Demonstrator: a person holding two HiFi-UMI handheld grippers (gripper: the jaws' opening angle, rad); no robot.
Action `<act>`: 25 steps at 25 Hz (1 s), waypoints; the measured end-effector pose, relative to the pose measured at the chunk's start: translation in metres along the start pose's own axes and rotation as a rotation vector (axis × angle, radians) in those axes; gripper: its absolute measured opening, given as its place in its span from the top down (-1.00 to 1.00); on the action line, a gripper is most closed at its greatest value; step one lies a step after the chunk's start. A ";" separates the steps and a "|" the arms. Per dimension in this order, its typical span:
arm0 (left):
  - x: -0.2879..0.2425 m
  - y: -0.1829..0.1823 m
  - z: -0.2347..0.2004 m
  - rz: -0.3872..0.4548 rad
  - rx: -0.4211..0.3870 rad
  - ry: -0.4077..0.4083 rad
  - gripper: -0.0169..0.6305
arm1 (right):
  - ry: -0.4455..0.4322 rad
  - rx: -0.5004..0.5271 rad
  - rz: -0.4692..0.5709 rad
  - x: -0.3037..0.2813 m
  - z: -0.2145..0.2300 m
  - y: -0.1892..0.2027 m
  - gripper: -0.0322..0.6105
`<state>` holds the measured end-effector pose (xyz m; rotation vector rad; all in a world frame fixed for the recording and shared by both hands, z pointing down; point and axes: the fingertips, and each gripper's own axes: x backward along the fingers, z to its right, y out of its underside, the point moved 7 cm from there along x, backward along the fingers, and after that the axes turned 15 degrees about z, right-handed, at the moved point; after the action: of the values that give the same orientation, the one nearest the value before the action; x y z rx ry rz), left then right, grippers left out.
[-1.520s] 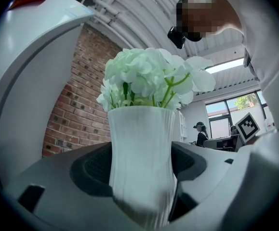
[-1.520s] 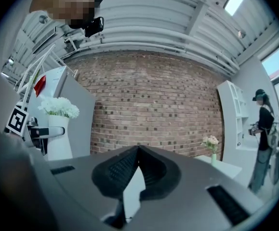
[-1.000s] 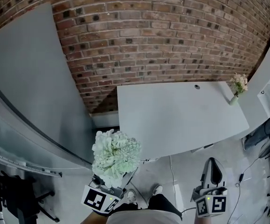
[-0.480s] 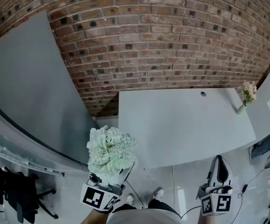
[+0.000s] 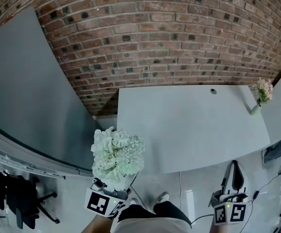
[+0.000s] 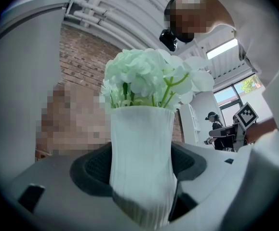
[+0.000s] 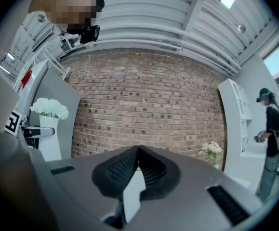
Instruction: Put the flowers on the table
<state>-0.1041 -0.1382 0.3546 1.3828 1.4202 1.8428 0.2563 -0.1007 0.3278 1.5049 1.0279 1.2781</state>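
Hidden bits first: from the head view the vase (image 6: 140, 153) sat almost entirely under the pale green flowers (image 5: 117, 153), and so did the left gripper (image 6: 140, 170) jaws. In the left gripper view the vase foot was cut off at the bottom edge. We could not make out the chair-like dark frame (image 5: 14, 203) at the lower left.

Room: a pale grey table (image 5: 189, 125) stood against a brick wall (image 5: 155, 42), with a big grey panel (image 5: 24, 91) leaning along the left. On the table's far right corner we saw a small pinkish bouquet (image 5: 262, 89) in its own little vase (image 5: 255, 109). The rest of the top was bare apart from a cable hole (image 5: 213, 91). Another person (image 7: 272, 129) stood off to the right in the background.

Jaws: the left ones stood wide, pads clamped on both sides of the ribbed white vase, which was upright. The flowers were held in the air at the table's near left corner (overlapping its edge from the head view, not set down). The right gripper (image 7: 138, 153) had its tips together with nothing between them, low near the table's near right edge.
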 end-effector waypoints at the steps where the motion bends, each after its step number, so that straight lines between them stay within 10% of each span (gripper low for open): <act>1: 0.000 0.006 0.001 0.001 0.000 -0.004 -0.14 | -0.004 0.000 0.003 -0.001 0.002 0.006 0.85; 25: -0.002 0.148 -0.008 -0.043 -0.017 0.025 -0.14 | -0.052 -0.015 0.017 -0.020 0.000 0.105 0.85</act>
<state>-0.0770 -0.1998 0.4863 1.3149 1.4328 1.8469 0.2592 -0.1474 0.4237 1.5302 0.9720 1.2491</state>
